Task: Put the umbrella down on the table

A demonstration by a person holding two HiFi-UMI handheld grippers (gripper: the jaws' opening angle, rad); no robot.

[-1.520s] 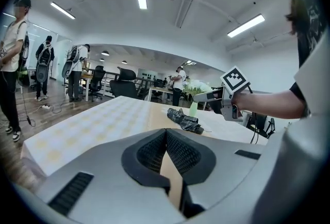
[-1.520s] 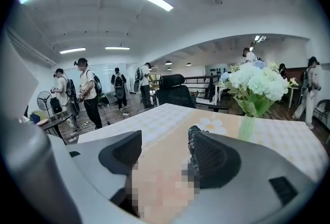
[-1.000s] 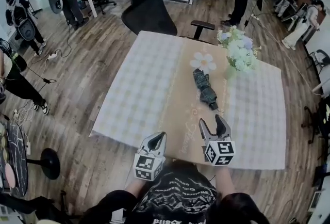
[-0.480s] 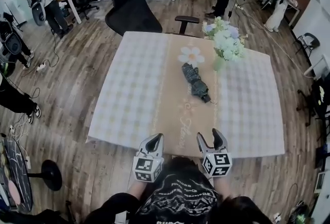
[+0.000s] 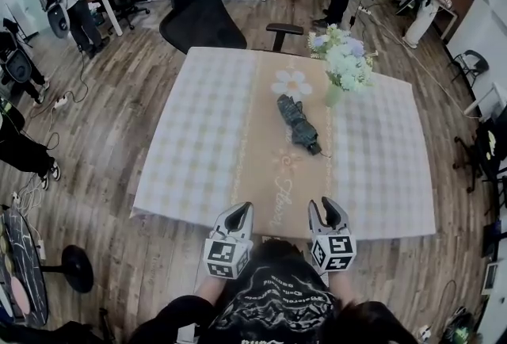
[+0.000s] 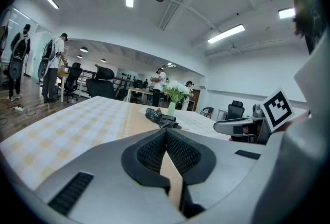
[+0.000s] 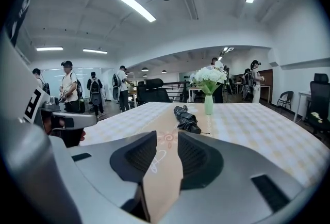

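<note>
A folded dark umbrella (image 5: 299, 124) lies on the tan runner in the middle of the checked table (image 5: 198, 136), with nothing touching it. It also shows far ahead in the left gripper view (image 6: 162, 118) and the right gripper view (image 7: 186, 119). Both grippers hover at the table's near edge, well short of the umbrella. My left gripper (image 5: 240, 212) (image 6: 166, 132) is shut, its tips meeting on nothing. My right gripper (image 5: 328, 208) (image 7: 166, 138) has its jaws closing, with a narrow gap still between them and only the runner seen through it.
A green vase of white flowers (image 5: 341, 61) stands just right of the umbrella's far end. A black office chair (image 5: 198, 17) sits at the table's far side. Several people stand around desks on the wooden floor beyond.
My right gripper drew back toward the table's near edge and its jaws narrowed from wide open. The left gripper stayed where it was. The umbrella has not moved.
</note>
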